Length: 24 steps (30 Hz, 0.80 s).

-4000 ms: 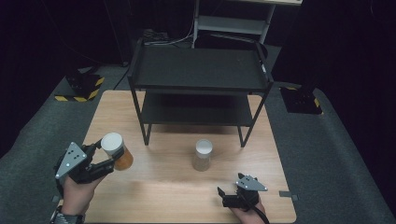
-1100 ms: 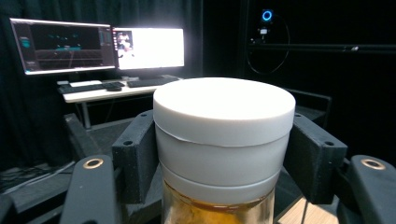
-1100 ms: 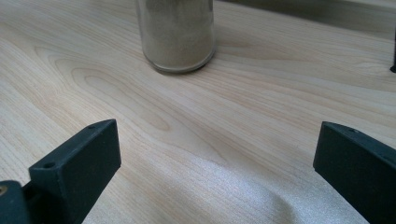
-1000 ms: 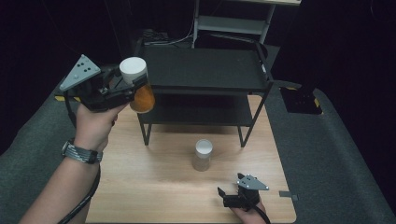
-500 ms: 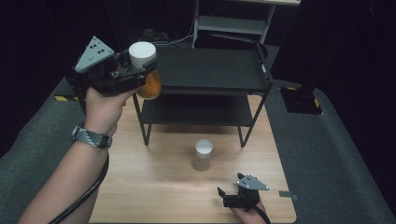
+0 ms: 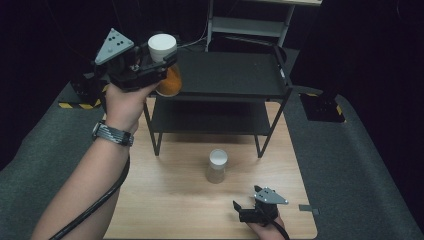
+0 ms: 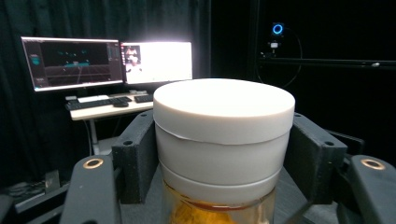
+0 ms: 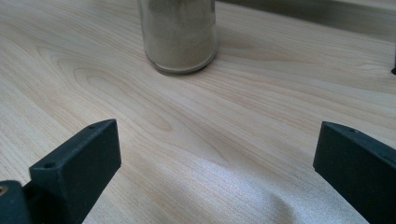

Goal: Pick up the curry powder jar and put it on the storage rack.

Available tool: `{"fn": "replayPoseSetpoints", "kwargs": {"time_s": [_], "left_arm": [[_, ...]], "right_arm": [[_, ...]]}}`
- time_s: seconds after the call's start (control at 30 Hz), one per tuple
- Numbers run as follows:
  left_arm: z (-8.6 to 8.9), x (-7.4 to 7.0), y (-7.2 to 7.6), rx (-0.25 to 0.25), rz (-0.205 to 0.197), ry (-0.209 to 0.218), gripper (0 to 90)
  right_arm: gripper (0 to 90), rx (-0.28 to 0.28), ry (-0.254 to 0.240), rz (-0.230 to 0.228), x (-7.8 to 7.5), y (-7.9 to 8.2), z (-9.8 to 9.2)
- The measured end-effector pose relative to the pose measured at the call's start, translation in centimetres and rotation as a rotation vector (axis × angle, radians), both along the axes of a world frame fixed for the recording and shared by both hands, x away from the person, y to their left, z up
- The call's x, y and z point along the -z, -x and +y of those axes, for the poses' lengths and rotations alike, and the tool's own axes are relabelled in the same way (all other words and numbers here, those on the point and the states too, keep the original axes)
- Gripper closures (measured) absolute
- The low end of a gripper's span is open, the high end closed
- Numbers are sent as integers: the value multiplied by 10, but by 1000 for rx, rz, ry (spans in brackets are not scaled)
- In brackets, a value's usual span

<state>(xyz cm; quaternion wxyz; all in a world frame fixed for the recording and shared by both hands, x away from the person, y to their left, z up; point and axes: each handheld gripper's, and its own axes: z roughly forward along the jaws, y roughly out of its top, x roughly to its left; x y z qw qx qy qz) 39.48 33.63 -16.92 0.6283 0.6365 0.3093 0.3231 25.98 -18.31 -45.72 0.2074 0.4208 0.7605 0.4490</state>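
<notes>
Left gripper [image 6: 150, 65] clamped on white-lidded orange jar [image 6: 164, 62], held upright in the air at black shelf's [image 6: 230, 75] top-left corner, right gripper [image 6: 250, 209] resting wide open on wooden table [image 6: 165, 200], pale jar [image 6: 217, 166] just ahead

A black two-tier shelf [image 6: 225, 75] stands on the wooden table [image 6: 165, 200].

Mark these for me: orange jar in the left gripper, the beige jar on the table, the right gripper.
orange jar [image 6: 170, 82], high view, on its orange glass body below the white lid.
beige jar [image 6: 217, 172], high view, on its side wall.
right gripper [image 6: 238, 211], high view, between its open fingertips.
</notes>
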Motion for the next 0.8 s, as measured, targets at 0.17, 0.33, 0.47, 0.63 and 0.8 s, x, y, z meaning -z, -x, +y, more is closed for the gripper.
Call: {"fn": "replayPoseSetpoints", "kwargs": {"time_s": [0.17, 0.33, 0.47, 0.63, 0.8], "left_arm": [[-9, -1, -8, -10, -4, -10, 336], [-19, 0, -14, -24, -5, -15, 335], [-23, 3, -19, -21, 6, -10, 336], [-31, 2, -26, -29, 21, -18, 335], [-34, 3, -29, -36, 25, -13, 335]], "right_arm": [[1, -1, -1, -3, 0, 0, 0], [1, 0, -10, 0, 1, 0, -2], [1, -1, -13, -3, 1, 0, -2], [1, -1, -21, 1, 1, 0, -3], [1, -1, -25, 2, 2, 0, -4]]}}
